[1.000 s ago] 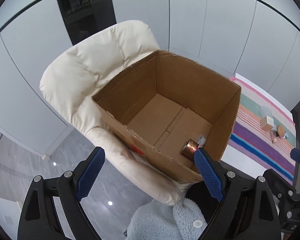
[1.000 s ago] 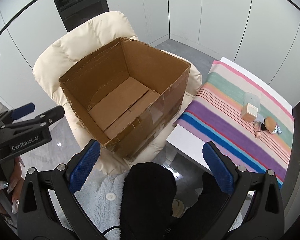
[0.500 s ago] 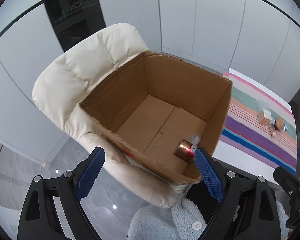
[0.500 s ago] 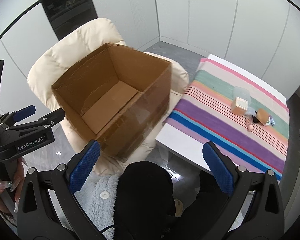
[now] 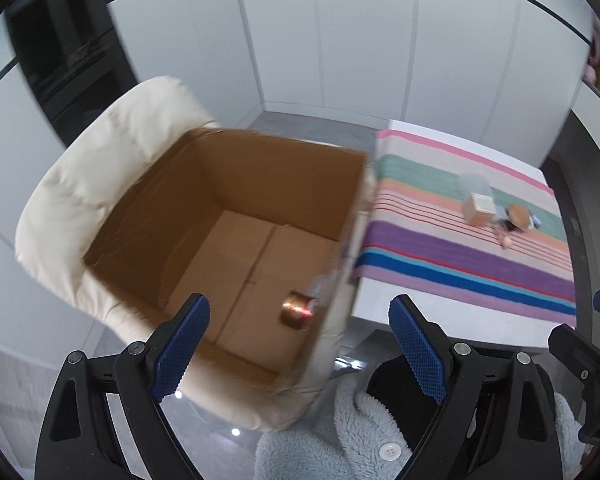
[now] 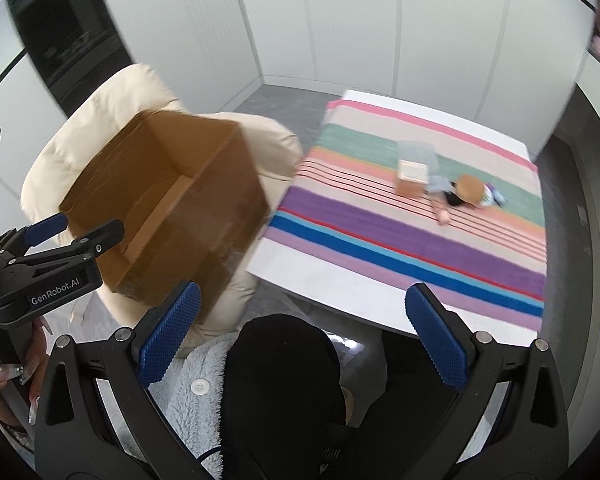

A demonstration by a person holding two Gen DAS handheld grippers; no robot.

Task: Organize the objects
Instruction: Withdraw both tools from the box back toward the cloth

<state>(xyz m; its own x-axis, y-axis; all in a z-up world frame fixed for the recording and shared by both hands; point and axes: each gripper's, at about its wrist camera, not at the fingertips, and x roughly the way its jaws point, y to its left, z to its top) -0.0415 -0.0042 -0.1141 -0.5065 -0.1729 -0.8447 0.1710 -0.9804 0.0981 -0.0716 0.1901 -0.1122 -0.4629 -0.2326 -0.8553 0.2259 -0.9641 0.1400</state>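
We hold our left tool (image 5: 296, 344) pitched steeply downward, its blue pads spread wide with nothing between them. Our right tool (image 6: 300, 334) tilts down the same way, pads likewise wide apart and empty. Our left hand (image 6: 4, 376) grips its handle, long nails showing, beside our fleecy top

The box (image 5: 236, 216) is plain brown corrugated cardboard, matt, with clear glossy tape along its outer side, and it sits on a cream padded chair (image 5: 72, 184) of smooth, soft-looking cloth. On its floor lies a small copper-coloured can (image 5: 296, 310) — shiny metal that catches the light — while the bench (image 6: 332, 280) is smooth white under a striped woven cloth (image 6: 400, 232). The left tongs (image 5: 298, 346) and right tongs (image 6: 302, 332) have matt black plastic frames with blue, finely knobbed pads (image 6: 168, 332), above a pale fluffy fleece garment (image 5: 340, 432) with a white plastic button.
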